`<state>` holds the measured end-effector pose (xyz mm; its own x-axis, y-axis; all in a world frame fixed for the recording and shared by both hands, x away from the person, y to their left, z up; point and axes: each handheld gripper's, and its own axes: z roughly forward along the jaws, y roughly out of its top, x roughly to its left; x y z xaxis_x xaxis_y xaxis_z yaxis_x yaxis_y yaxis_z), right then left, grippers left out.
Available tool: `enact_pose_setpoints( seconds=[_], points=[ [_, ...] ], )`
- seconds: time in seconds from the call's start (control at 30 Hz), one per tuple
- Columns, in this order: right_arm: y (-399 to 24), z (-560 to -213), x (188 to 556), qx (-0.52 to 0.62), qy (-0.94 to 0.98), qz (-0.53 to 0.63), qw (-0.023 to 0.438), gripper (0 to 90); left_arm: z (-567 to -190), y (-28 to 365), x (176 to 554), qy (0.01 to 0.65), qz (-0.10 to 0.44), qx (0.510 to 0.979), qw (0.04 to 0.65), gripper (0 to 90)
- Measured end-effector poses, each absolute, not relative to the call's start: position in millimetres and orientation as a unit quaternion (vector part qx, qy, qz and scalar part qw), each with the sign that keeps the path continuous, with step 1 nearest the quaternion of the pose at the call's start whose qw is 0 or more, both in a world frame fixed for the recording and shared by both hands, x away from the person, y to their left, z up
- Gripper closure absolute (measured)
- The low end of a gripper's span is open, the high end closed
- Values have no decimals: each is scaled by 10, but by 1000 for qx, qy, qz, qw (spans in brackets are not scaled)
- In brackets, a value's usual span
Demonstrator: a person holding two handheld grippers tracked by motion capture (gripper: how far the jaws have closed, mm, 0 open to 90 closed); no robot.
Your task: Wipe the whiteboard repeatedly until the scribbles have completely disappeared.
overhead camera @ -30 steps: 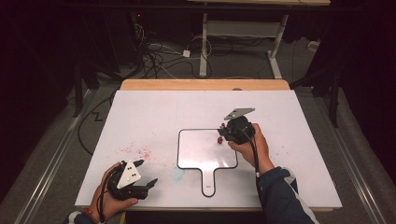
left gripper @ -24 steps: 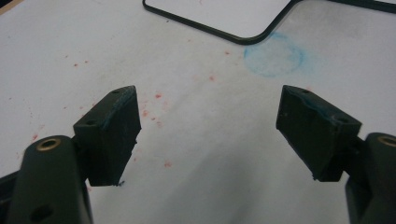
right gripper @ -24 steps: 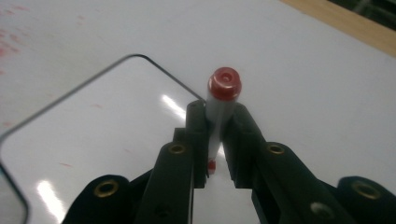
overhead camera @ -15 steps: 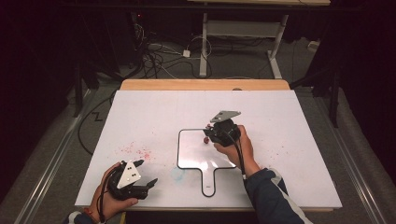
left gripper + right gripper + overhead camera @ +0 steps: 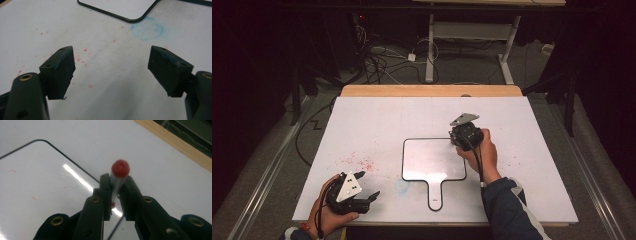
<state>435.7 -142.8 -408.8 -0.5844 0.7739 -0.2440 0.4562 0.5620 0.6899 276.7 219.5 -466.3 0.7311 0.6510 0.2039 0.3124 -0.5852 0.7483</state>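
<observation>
Red-capped marker point(image 5: 120, 171) sits clamped in the right hand-held gripper point(image 5: 117, 192), above the whiteboard's point(image 5: 37, 185) corner.

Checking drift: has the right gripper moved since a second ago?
Yes. The right gripper, clamping a red-capped marker, swung left over the whiteboard, then back to its top right corner.
</observation>
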Motion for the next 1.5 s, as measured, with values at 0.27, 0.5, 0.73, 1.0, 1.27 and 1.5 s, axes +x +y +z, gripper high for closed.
enact_pose_setpoints(
  seconds=[0.27, 0.5, 0.73, 1.0, 1.27, 1.5],
  points=[
    [-1476, -4097, 4341, 360, 841, 334, 226, 817, -4666, 2173, 2775, 278, 235, 860, 358, 207],
    [-1277, -4133, 4280, 329, 848, 358, 210, 817, -4671, 2175, 2771, 282, 229, 860, 359, 207],
    [-1383, -4129, 4316, 341, 844, 343, 230, 817, -4673, 2188, 2801, 285, 228, 858, 361, 207],
    [-1594, -4118, 4342, 359, 839, 323, 251, 817, -4663, 2190, 2806, 285, 229, 857, 364, 207],
    [-1675, -4104, 4330, 362, 841, 311, 254, 817, -4671, 2198, 2818, 285, 227, 858, 362, 207],
    [-1728, -4079, 4262, 357, 849, 307, 242, 817, -4667, 2199, 2819, 283, 227, 858, 363, 207]
  ],
)
